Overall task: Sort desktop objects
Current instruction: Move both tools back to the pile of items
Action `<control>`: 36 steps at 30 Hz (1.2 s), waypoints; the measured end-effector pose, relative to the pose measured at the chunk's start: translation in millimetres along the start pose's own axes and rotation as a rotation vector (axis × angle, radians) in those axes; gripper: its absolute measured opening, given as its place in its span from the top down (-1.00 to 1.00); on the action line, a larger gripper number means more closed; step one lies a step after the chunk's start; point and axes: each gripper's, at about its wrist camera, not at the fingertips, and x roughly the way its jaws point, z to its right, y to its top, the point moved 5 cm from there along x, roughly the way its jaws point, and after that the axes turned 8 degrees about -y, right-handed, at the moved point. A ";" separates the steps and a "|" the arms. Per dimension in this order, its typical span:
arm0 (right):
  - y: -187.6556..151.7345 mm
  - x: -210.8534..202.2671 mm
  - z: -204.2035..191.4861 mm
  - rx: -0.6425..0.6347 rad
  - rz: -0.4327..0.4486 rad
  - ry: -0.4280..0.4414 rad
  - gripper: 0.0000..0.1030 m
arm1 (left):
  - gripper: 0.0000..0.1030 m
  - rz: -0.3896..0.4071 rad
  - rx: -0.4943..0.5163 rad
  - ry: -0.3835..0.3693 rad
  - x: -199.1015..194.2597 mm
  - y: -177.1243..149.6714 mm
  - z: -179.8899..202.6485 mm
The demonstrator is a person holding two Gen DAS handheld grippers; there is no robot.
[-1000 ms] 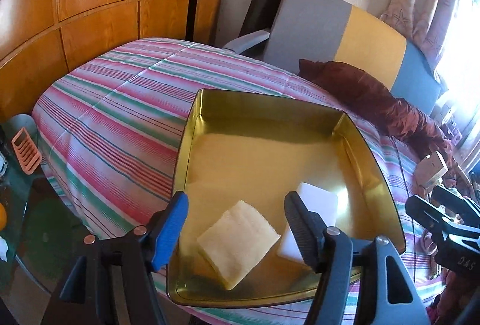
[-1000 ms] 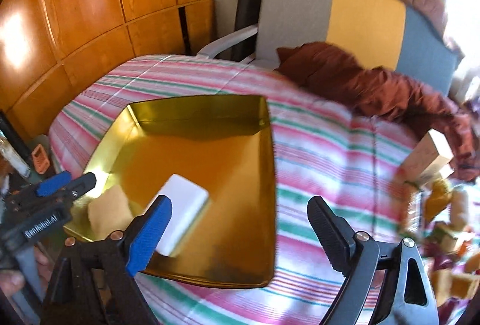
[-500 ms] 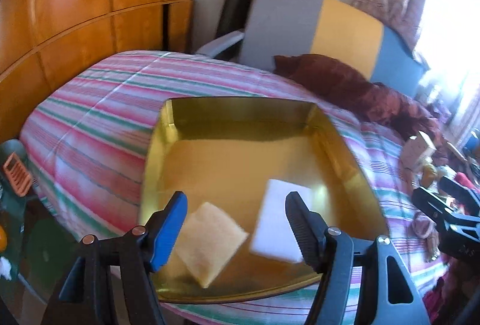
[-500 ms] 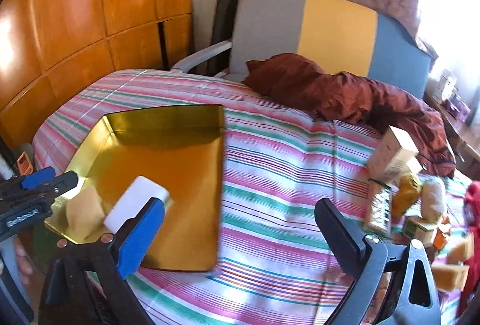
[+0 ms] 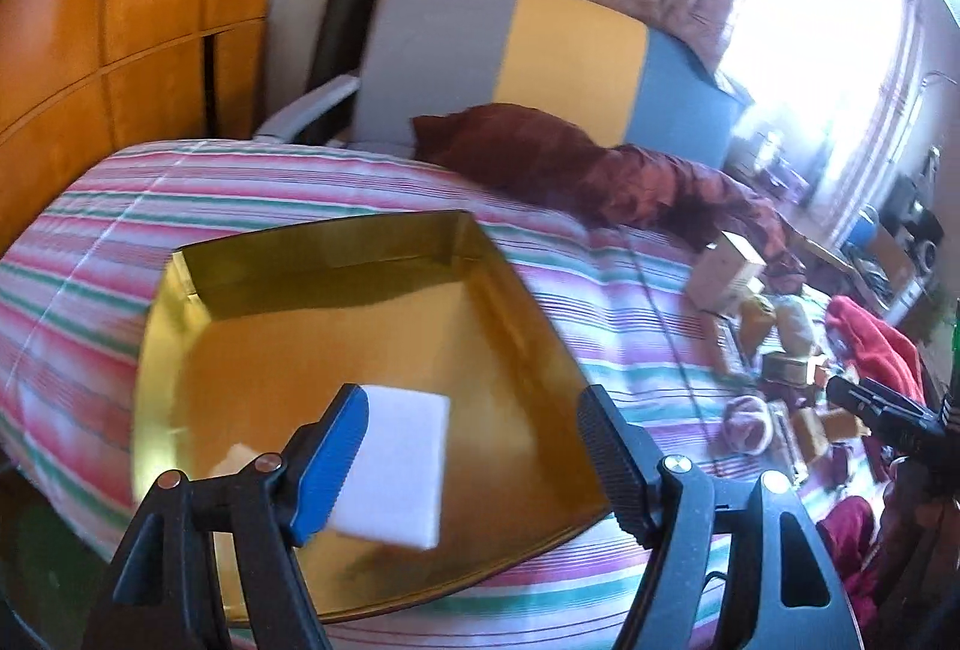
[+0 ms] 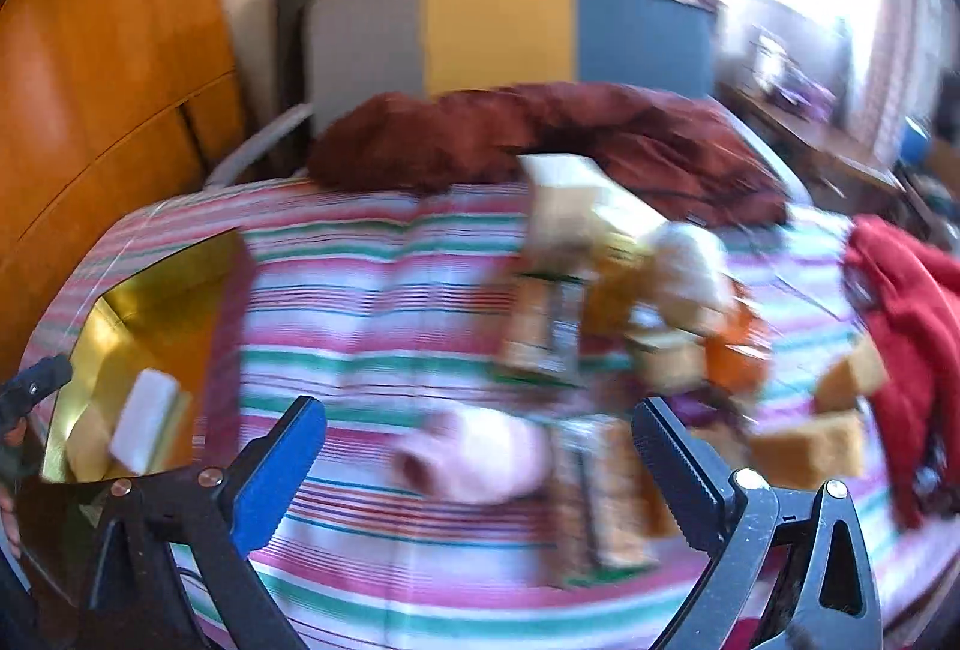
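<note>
A gold tray (image 5: 528,314) lies on the striped table cover and holds a white sponge (image 5: 402,464) and a yellow sponge (image 5: 237,455), mostly hidden behind my left finger. My left gripper (image 5: 474,446) is open and empty above the tray's near edge. My right gripper (image 6: 480,461) is open and empty above a pink roll (image 6: 480,455) and a packet (image 6: 606,500). A blurred pile of boxes, packets and yellow sponges (image 6: 810,443) lies beyond it. The tray (image 6: 96,314) shows at the left of the right wrist view.
A dark red cloth (image 5: 576,164) lies at the table's far side before a grey, yellow and blue chair (image 5: 540,56). A red cloth (image 6: 918,314) lies at the right. Wooden panels (image 5: 120,20) stand at the left. The right gripper's tip (image 5: 870,407) shows in the left view.
Both grippers have swung to the right. The right one has left the tray and is now over the object pile. The left one is now over the tray's near right part. Both stay open.
</note>
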 end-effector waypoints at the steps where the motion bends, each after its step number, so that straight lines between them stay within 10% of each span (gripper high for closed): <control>1: -0.1 -0.9 15.4 0.027 -0.009 -0.010 -0.99 | -0.43 -0.007 0.005 -0.014 3.1 1.1 4.5; 17: -29.0 -4.3 195.7 0.374 -0.117 -0.195 -0.98 | -0.40 -0.162 0.303 -0.226 65.2 -3.4 135.5; 36: -69.3 35.0 60.8 0.081 -0.351 0.177 -0.30 | -0.20 -0.375 0.545 -0.414 155.2 -41.7 213.9</control>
